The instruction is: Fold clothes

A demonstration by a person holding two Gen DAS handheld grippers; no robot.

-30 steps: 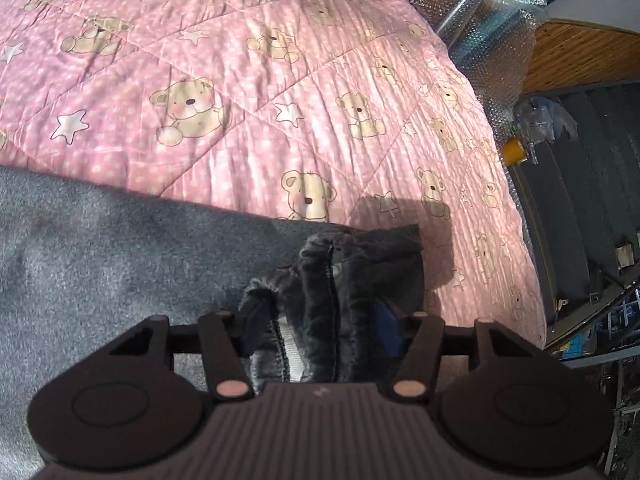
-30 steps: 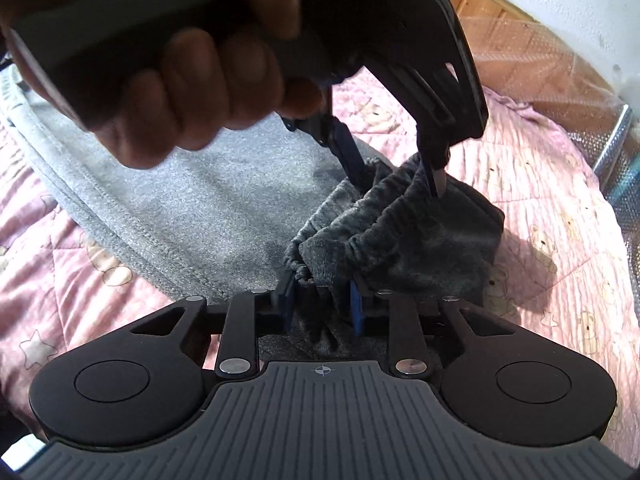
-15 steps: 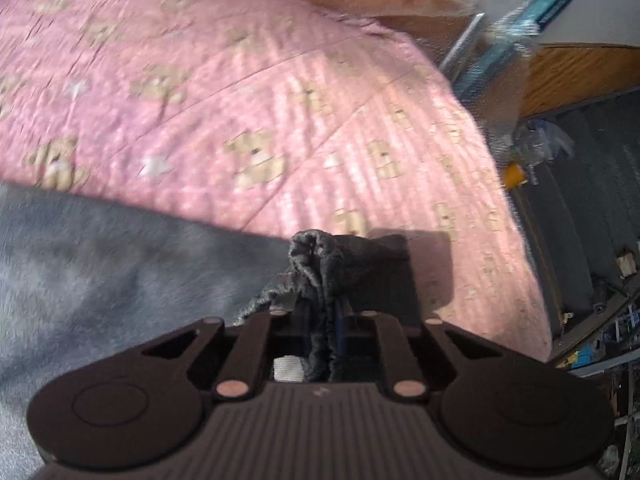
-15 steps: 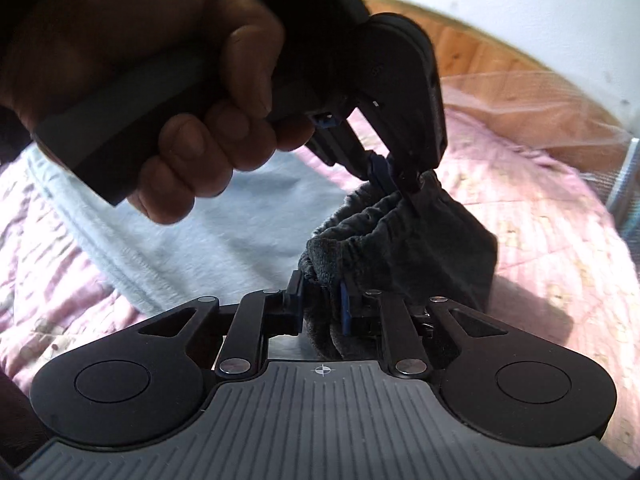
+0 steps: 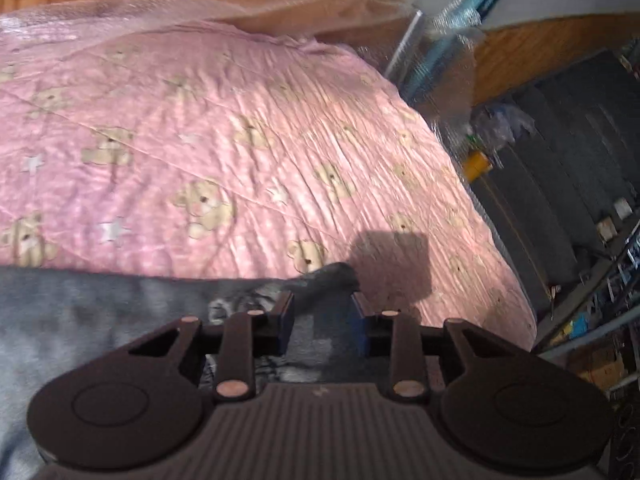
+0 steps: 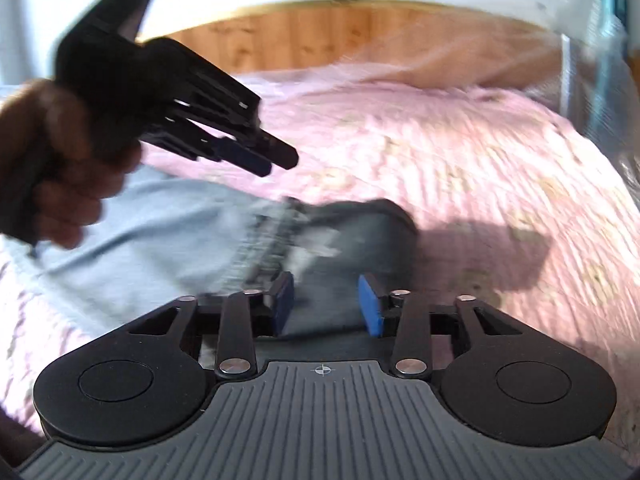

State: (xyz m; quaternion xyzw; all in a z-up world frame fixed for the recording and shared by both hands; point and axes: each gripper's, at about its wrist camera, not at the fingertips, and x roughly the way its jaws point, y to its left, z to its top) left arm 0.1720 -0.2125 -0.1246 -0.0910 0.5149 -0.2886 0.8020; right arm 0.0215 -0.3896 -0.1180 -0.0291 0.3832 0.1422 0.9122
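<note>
A grey garment lies on the pink teddy-bear quilt (image 5: 240,140). Its light grey body (image 6: 168,216) spreads to the left, and its darker gathered end (image 6: 360,232) rests flat at the right. In the left wrist view my left gripper (image 5: 322,316) hovers just above that cloth (image 5: 316,336); its jaws are opening and the blue pads (image 5: 286,320) press on nothing. My right gripper (image 6: 326,304) is also opening over the dark end, and its pads (image 6: 370,306) stand clear of the fabric. In the right wrist view a hand (image 6: 60,168) holds the left gripper (image 6: 276,162) raised above the garment.
A wooden headboard (image 6: 320,36) with clear plastic wrap (image 5: 120,12) over it runs along the far side. The bed's right edge (image 5: 500,240) drops to a dark floor area (image 5: 560,160) with a yellow item (image 5: 476,162) and clutter. A blue-green roll (image 5: 452,28) leans at the corner.
Both grippers were shut on the bunched dark end and held it up. Now their jaws stand apart, the cloth has dropped flat onto the quilt, and both have lifted away.
</note>
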